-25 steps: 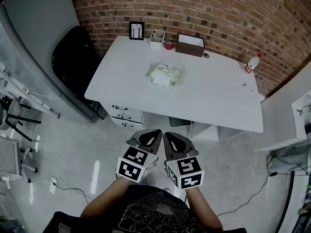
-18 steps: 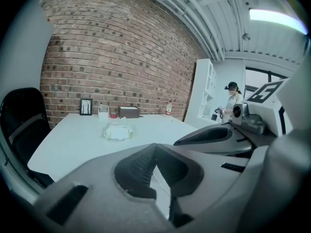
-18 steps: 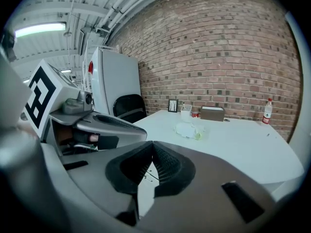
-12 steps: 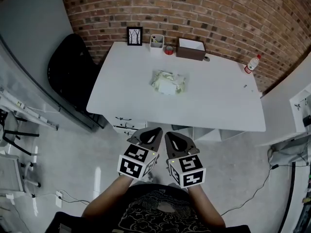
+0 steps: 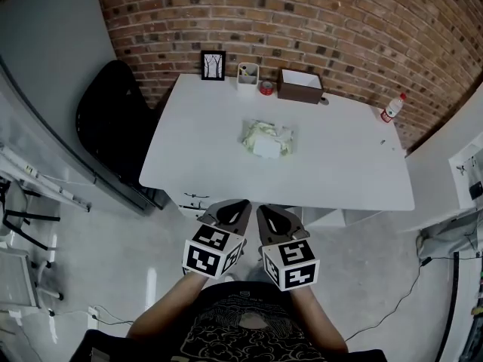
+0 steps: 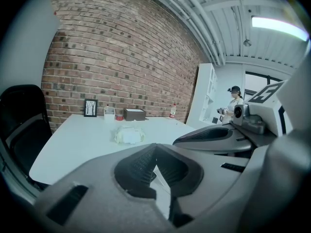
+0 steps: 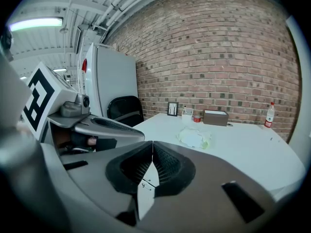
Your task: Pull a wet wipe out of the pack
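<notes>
A soft, crinkled wet wipe pack [image 5: 266, 139], pale green with a flat white rectangular flap on top, is lying near the middle of a smooth white table [image 5: 204, 164] that is standing against a rough brick wall [image 5: 339, 21]. Along the table's far edge, a small framed picture [image 5: 213, 65] is standing upright, a white square cup [image 5: 247, 74] is holding a few thin items I cannot make out, and an open-topped brown box [image 5: 299, 86] is showing a pale inside whose contents are unclear. A clear bottle [image 5: 390, 109] with a red cap is standing near the right corner. The left gripper [image 5: 241, 204] and right gripper [image 5: 261, 209] are hovering side by side over the floor, well apart from the table, each with its ribbed dark jaws pressed together at the tips and nothing between them.
</notes>
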`<state>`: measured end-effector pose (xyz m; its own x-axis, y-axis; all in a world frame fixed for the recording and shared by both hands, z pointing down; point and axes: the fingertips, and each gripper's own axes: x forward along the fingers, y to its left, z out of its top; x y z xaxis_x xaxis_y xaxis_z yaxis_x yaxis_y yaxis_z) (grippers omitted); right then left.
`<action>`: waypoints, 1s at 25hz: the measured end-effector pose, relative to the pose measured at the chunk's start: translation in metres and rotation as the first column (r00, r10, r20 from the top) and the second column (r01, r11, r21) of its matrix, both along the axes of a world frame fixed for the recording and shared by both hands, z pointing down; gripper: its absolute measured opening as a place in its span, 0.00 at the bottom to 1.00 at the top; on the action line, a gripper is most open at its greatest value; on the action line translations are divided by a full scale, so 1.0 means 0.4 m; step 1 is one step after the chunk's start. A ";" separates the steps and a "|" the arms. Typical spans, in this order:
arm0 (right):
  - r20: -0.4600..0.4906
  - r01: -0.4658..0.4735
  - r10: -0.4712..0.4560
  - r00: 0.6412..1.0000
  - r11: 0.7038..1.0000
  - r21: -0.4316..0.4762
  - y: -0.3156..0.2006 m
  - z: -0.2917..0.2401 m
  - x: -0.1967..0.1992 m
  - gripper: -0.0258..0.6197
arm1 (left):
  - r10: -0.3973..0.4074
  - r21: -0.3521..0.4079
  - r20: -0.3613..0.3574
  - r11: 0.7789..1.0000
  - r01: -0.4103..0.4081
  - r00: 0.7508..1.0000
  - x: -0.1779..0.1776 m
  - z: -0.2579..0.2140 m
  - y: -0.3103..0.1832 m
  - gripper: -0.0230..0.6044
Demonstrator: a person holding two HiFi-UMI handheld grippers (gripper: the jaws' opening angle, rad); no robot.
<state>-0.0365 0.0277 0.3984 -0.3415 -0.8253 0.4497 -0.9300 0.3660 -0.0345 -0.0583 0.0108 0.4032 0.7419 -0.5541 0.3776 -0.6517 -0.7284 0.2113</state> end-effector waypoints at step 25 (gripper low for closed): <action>0.033 -0.008 0.009 0.999 1.000 -0.024 -0.302 0.045 0.116 0.07 | -0.001 -0.012 0.029 1.000 0.001 1.000 0.122 0.039 -0.298 0.05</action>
<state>0.0099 -0.0931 0.4166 -0.3495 -0.8172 0.4582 -0.9312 0.3569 -0.0737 -0.0094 -0.1083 0.4189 0.7300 -0.5501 0.4055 -0.6583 -0.7254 0.2011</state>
